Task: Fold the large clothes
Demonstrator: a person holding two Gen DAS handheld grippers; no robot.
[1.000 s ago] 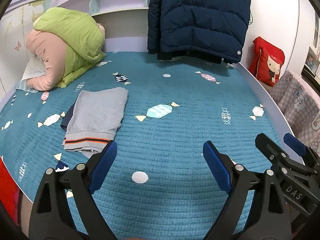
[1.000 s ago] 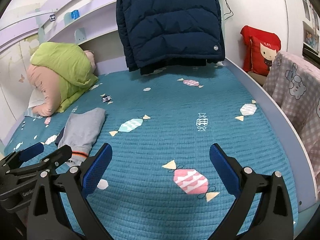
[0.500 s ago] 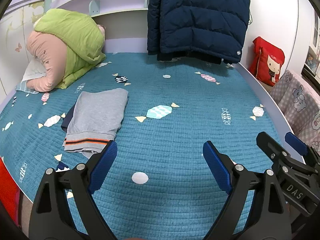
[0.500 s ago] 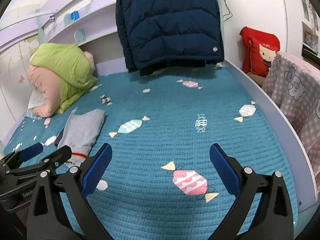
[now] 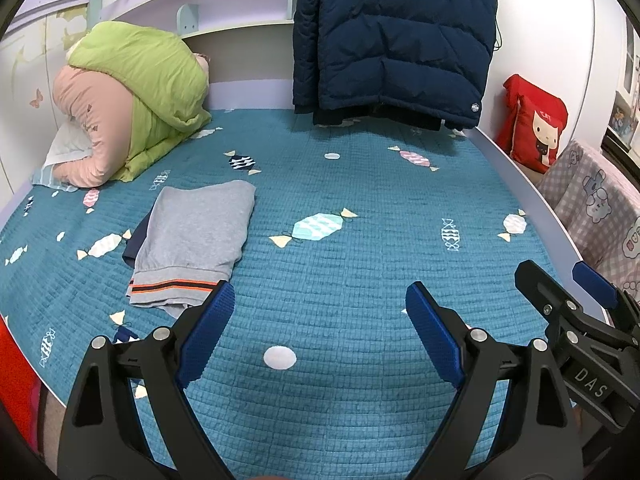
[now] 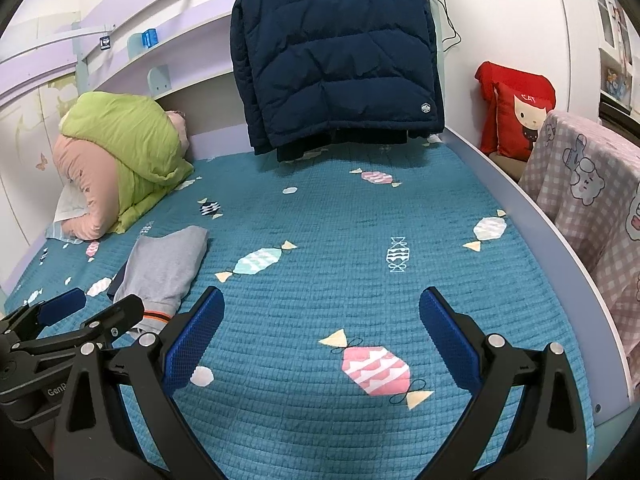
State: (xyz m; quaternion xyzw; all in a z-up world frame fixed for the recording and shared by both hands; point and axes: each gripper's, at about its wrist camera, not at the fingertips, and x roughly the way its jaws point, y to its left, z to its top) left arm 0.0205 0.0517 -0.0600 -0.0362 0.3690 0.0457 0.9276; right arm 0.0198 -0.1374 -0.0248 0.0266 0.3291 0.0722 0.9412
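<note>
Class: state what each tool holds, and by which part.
Nothing is held. The left tool and right tool are both open above the bedspread.

Bed covered by a teal quilted bedspread (image 5: 340, 280) printed with candy motifs; one pink candy motif (image 6: 376, 366) lies near the front edge in the right wrist view. At the head end on the left, a rolled bundle of lime-green and peach-pink duvet (image 5: 132, 100) rests on a white pillow (image 5: 66, 146). A red cushion with a cartoon cat face (image 5: 534, 126) leans against the white wall beyond the bed's right edge. A pink-and-white checked blanket with bear prints (image 6: 592, 200) drapes just beside the right bed rail. A pale lilac curved shelf (image 5: 224, 0) runs above the headboard.
</note>
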